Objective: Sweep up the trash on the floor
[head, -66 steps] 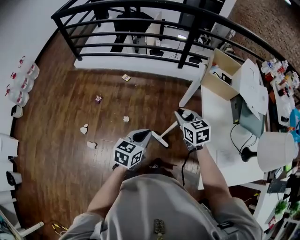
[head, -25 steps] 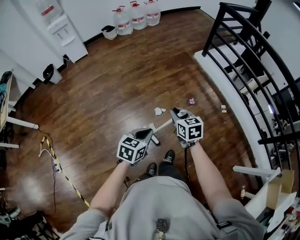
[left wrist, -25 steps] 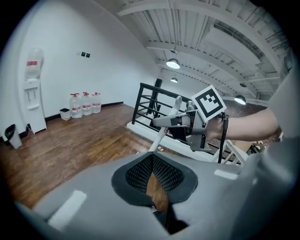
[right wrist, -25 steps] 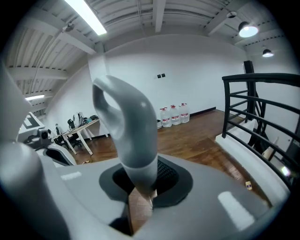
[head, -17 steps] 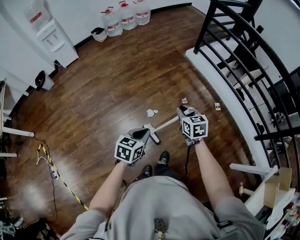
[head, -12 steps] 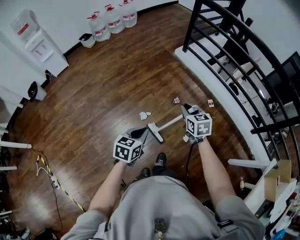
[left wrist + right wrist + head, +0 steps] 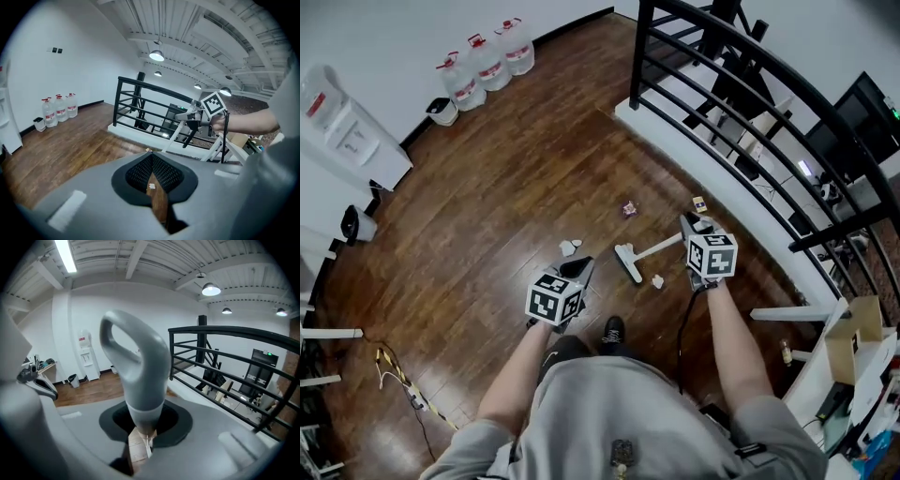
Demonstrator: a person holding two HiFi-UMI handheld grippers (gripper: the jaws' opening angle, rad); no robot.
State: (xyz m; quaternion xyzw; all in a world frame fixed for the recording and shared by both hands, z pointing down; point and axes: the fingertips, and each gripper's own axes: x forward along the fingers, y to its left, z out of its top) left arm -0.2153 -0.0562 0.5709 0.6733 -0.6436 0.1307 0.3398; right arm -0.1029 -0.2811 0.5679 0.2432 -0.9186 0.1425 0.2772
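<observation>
In the head view my right gripper point(image 7: 694, 223) is shut on a white broom handle point(image 7: 661, 247). The handle slants down left to the broom head point(image 7: 627, 263) on the wooden floor. A white scrap point(image 7: 657, 280) lies just right of the head. More white scraps point(image 7: 569, 247) lie to its left, with a purple wrapper point(image 7: 628, 208) and a small tan piece point(image 7: 699, 203) farther off. The right gripper view shows the grey looped handle end point(image 7: 136, 366) clamped between the jaws. My left gripper point(image 7: 579, 269) hangs over the floor, its jaws point(image 7: 154, 185) closed to a slit with nothing in them.
A black railing point(image 7: 750, 122) on a white kerb runs along the right, close to the trash. Water bottles point(image 7: 483, 61) and a white cabinet point(image 7: 347, 131) stand by the far wall. The person's shoe point(image 7: 612, 330) is below the broom. A cable point(image 7: 398, 384) lies lower left.
The person has turned toward the railing and both grippers have moved across the floor. The broom head has slid right with the right gripper, and a white scrap now lies beside it.
</observation>
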